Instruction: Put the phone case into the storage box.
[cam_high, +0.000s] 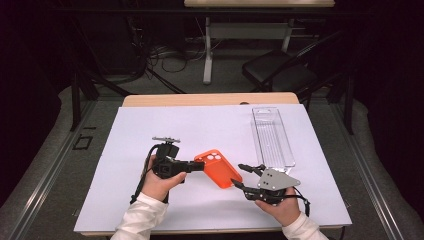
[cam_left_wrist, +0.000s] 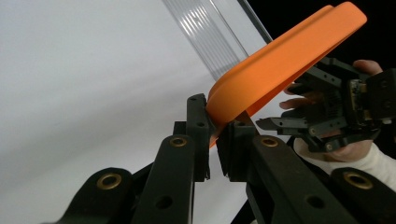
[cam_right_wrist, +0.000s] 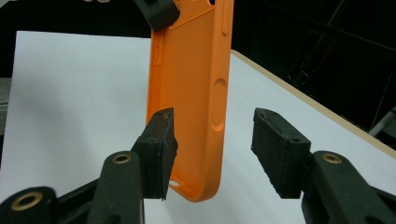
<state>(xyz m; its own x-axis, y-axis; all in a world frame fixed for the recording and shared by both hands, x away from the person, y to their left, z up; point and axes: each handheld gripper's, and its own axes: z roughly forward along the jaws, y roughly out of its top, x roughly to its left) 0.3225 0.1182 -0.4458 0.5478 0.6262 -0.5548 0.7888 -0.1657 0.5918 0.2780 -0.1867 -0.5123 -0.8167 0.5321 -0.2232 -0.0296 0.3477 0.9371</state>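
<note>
An orange phone case (cam_high: 220, 170) hangs just above the white sheet, near the middle. My left gripper (cam_high: 201, 166) is shut on its camera-hole end; in the left gripper view the pads (cam_left_wrist: 198, 121) pinch the case's rim (cam_left_wrist: 280, 60). My right gripper (cam_high: 238, 175) stands open at the case's other end. In the right gripper view the case (cam_right_wrist: 191, 70) stands on edge between its jaws (cam_right_wrist: 212, 135): the left pad is close against it and the right pad stands clear of it. The left gripper's fingers (cam_right_wrist: 161, 14) hold the top.
A clear plastic blister pack (cam_high: 272, 137) lies flat at the right rear of the white sheet (cam_high: 150, 135), just beyond my right gripper. The sheet covers a wooden table (cam_high: 210, 99). A dark chair (cam_high: 280, 70) and desk legs stand on the floor behind.
</note>
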